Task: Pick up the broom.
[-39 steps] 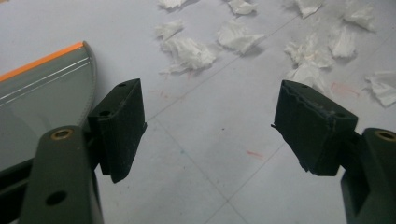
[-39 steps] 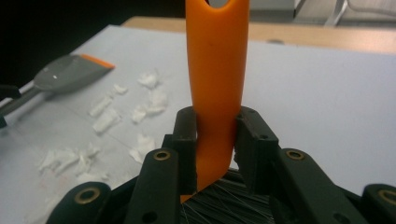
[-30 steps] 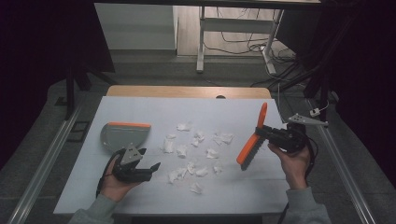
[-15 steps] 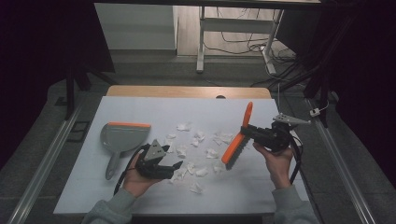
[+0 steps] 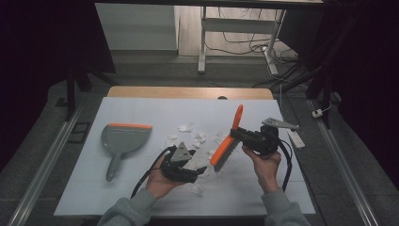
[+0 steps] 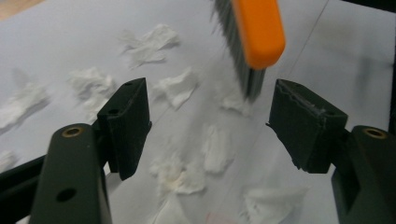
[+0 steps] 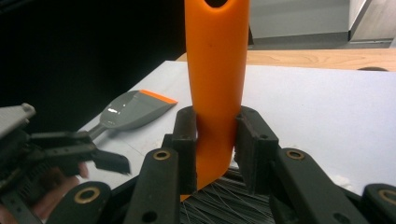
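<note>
An orange brush [image 5: 225,149] with grey bristles is held over the middle of the white table [image 5: 141,108], handle up. My right gripper [image 5: 236,133] is shut on its handle [image 7: 215,70]. Several crumpled white paper scraps [image 5: 195,139] lie around and under the bristles. My left gripper [image 5: 200,173] hovers low just left of the brush, open, with nothing between its pads. Its jaws have just been closing a little. In the left gripper view the brush head [image 6: 257,28] hangs ahead of the jaws over the scraps [image 6: 177,88]. A grey dustpan [image 5: 123,139] with an orange lip lies at the left.
The dustpan [image 7: 133,109] and my left gripper [image 7: 112,161] show at the left of the right gripper view. A small white flat item [image 5: 296,139] lies near the table's right edge. A wooden strip [image 5: 188,92] runs along the far edge.
My left gripper has moved right, away from the dustpan and in among the scraps. The right gripper has brought the brush leftward and lower, toward the scraps.
</note>
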A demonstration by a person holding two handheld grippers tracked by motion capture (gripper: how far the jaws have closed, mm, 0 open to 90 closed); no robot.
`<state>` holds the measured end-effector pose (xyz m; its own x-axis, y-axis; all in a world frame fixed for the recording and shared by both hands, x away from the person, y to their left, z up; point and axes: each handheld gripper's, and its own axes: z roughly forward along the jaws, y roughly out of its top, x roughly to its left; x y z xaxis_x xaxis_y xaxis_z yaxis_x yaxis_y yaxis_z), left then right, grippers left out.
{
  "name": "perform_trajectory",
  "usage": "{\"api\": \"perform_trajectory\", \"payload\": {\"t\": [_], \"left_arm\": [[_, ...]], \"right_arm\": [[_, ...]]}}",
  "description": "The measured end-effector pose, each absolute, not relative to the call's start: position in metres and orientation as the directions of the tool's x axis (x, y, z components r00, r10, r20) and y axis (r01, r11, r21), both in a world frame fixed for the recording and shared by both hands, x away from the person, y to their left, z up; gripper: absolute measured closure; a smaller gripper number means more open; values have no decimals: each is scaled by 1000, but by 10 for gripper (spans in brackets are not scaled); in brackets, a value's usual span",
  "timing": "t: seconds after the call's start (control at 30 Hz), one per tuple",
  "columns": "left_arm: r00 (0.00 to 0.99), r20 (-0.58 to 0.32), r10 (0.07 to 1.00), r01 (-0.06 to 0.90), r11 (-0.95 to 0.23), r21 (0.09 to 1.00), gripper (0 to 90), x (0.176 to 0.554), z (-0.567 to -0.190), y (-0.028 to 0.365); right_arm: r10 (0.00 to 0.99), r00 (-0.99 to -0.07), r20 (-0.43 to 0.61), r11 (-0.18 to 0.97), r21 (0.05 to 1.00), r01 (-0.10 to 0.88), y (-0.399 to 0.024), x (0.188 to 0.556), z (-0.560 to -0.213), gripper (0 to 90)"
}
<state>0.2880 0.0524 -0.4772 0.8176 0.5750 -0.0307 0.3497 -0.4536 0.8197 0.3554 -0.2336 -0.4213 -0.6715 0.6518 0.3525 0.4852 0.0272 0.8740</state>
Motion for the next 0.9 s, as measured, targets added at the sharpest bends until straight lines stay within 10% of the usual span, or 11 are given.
{"api": "perform_trajectory", "payload": {"t": [0.3, 0.6, 0.9], "left_arm": [[827, -40, 561, 336, -435, 835, 340, 291, -482, 34], [812, -26, 584, 339, -435, 834, 728, 296, -486, 32], [803, -49, 594, 369, -431, 824, 786, 304, -482, 49]], "right_arm": [[626, -670, 398, -36, 874, 485, -221, 348, -423, 706], [601, -658, 454, -90, 856, 509, -208, 345, -430, 705], [578, -660, 480, -98, 843, 528, -208, 347, -435, 692]]}}
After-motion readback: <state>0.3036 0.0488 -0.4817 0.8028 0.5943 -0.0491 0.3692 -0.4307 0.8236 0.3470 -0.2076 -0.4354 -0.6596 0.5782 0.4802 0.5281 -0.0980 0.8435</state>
